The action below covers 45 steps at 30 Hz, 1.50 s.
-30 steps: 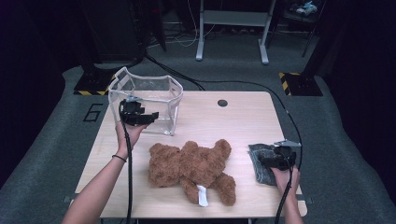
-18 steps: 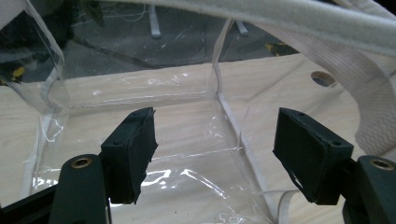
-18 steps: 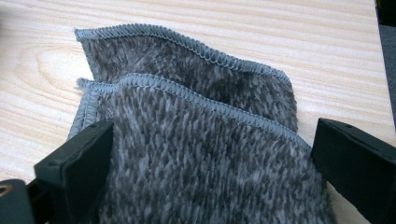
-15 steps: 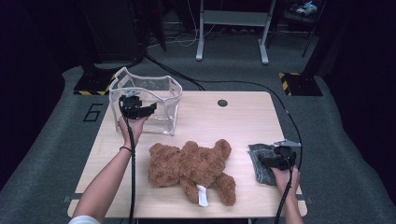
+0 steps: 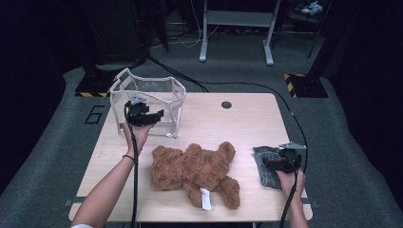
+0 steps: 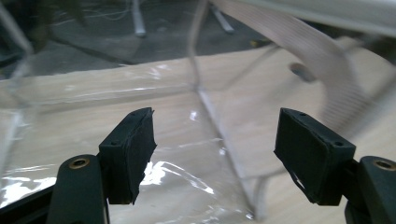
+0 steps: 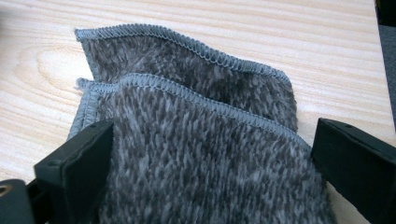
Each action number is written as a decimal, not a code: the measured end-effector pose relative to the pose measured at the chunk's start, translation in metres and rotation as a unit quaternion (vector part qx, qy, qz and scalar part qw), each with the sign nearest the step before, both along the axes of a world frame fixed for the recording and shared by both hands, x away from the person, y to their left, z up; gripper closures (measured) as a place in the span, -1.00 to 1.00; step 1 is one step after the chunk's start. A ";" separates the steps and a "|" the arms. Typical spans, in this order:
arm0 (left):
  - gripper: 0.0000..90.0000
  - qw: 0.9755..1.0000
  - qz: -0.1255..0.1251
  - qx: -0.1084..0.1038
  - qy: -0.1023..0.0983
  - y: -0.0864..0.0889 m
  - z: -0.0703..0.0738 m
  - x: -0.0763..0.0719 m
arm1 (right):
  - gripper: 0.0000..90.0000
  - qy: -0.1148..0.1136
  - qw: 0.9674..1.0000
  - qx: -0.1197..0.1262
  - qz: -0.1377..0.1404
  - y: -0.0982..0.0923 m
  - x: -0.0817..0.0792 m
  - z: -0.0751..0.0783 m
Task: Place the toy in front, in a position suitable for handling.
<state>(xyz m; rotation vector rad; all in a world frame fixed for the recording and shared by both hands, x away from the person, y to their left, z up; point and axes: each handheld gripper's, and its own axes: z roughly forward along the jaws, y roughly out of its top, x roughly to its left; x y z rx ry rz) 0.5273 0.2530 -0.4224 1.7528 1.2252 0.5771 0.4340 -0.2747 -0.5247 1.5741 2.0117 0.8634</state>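
Clear plastic forms the bag (image 5: 153,97) at the tabletop's far left corner; it looks empty, so packing seems hardly begun. The left gripper (image 5: 151,116) hovers at its near wall, jaws apart, nothing between them. The right gripper (image 5: 272,164), jaws apart, straddles the grey cloth (image 5: 266,167) at the right edge, not yet clamped. The bear (image 5: 197,166) lies untouched near the front edge. The bag's inside is hard to read through glare.

Both grippers, left gripper (image 5: 142,115) and right gripper (image 5: 281,163), are black with brass screws, blocky fingers (image 6: 132,149) and trailing black cables; a dark band circles the left wrist.
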 end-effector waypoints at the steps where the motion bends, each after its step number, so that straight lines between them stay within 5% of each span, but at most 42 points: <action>1: -0.37 1.000 -0.005 0.001 -0.002 -0.004 0.000 -0.001 | -0.97 0.000 1.000 0.000 0.000 0.000 0.000 0.000; 14: -0.31 0.998 -0.057 0.020 -0.009 -0.038 0.012 -0.011 | -0.97 0.000 1.000 0.000 -0.001 0.000 0.000 0.000; 21: 0.15 0.999 -0.037 0.026 0.013 -0.041 0.014 -0.001 | -0.97 0.000 1.000 0.000 -0.001 0.000 0.000 0.000; 30: 0.73 0.998 -0.033 0.057 -0.009 -0.050 0.016 0.005 | -0.97 0.000 1.000 0.001 -0.001 0.000 0.000 0.000; 45: 0.82 0.998 -0.007 0.062 -0.017 -0.028 0.016 0.016 | -0.96 0.000 1.000 0.001 -0.001 0.000 0.000 0.000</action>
